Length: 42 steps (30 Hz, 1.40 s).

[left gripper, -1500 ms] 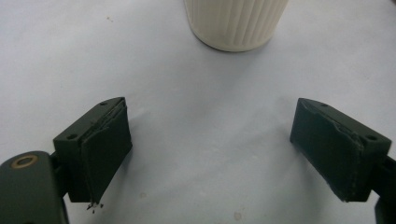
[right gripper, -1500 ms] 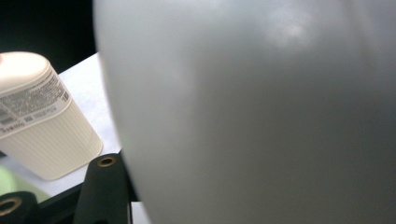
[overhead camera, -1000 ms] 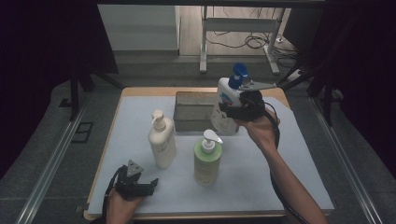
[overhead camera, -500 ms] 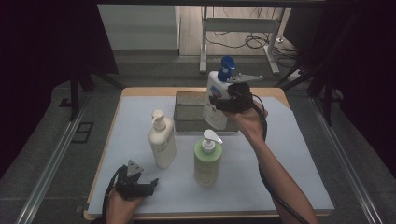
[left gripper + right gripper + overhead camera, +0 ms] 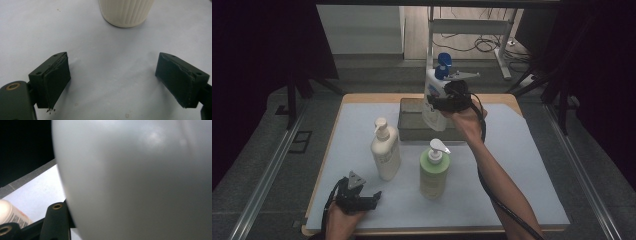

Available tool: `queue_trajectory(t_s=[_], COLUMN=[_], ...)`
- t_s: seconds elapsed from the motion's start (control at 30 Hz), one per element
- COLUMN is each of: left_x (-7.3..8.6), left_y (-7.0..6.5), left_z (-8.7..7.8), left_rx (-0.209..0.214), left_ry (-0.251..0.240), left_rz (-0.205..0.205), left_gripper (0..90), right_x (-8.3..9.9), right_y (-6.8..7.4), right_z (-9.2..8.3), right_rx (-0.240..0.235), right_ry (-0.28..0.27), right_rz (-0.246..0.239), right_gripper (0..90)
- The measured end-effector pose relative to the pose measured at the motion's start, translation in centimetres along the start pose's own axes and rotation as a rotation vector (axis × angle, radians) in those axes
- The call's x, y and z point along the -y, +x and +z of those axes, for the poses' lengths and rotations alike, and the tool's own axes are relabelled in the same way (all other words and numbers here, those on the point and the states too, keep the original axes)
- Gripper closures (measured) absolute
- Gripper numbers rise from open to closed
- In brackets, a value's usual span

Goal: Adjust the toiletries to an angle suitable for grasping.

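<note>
High view: right gripper [image 5: 439,104] held the white bottle [image 5: 433,102] upright, directly above the bin [image 5: 412,121]; left gripper [image 5: 371,196] idle, jaws wide.

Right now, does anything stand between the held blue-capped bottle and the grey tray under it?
Nothing visible does. The right gripper holds the blue-capped bottle over the grey tray, whose visible interior looks empty; the other bottles stand nearer the person.

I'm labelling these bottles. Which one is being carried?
Look at the dark rectangular tray at the table's far edge. Above it, the right gripper holds a white pump bottle. Unlike the cream and green bottles, its pump is blue.
</note>
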<state>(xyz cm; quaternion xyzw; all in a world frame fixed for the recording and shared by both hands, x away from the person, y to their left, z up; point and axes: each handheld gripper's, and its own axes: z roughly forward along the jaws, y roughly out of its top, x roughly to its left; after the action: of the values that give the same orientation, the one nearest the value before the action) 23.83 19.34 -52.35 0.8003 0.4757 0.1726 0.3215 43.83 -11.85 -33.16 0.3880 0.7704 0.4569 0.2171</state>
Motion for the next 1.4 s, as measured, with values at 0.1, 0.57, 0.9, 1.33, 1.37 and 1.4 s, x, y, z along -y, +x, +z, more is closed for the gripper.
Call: queue_trajectory(t_s=[0.1, 0.57, 0.9, 1.33, 1.37, 1.4], left_x=[0.0, 0.0, 0.0, 0.0, 0.0, 0.0], left_y=[0.0, 0.0, 0.0, 0.0, 0.0, 0.0], left_z=[0.0, 0.0, 0.0, 0.0, 0.0, 0.0], left_rx=[0.000, 0.000, 0.000, -0.001, 0.000, 0.000], left_ry=[0.000, -0.002, -0.001, -0.002, -0.002, -0.002], left_rz=[0.000, -0.001, -0.001, -0.001, -0.002, -0.002], left_gripper=[11.9, 11.9, 11.9, 11.9, 11.9, 11.9], right_x=[-0.4, -1.0, -0.5, 1.3, 1.4, 1.4], right_y=[0.2, 0.3, 0.0, -0.3, -0.3, -0.3], right_z=[0.7, 3.8, 6.0, 7.2, 7.2, 7.2], right_rx=[0.003, 0.016, 0.043, 0.044, 0.044, 0.044], right_ry=[-0.001, 0.011, 0.023, 0.057, 0.061, 0.061], right_rz=[-0.001, 0.011, 0.020, 0.028, 0.029, 0.029], right_gripper=[40.7, 40.7, 40.7, 40.7, 40.7, 40.7])
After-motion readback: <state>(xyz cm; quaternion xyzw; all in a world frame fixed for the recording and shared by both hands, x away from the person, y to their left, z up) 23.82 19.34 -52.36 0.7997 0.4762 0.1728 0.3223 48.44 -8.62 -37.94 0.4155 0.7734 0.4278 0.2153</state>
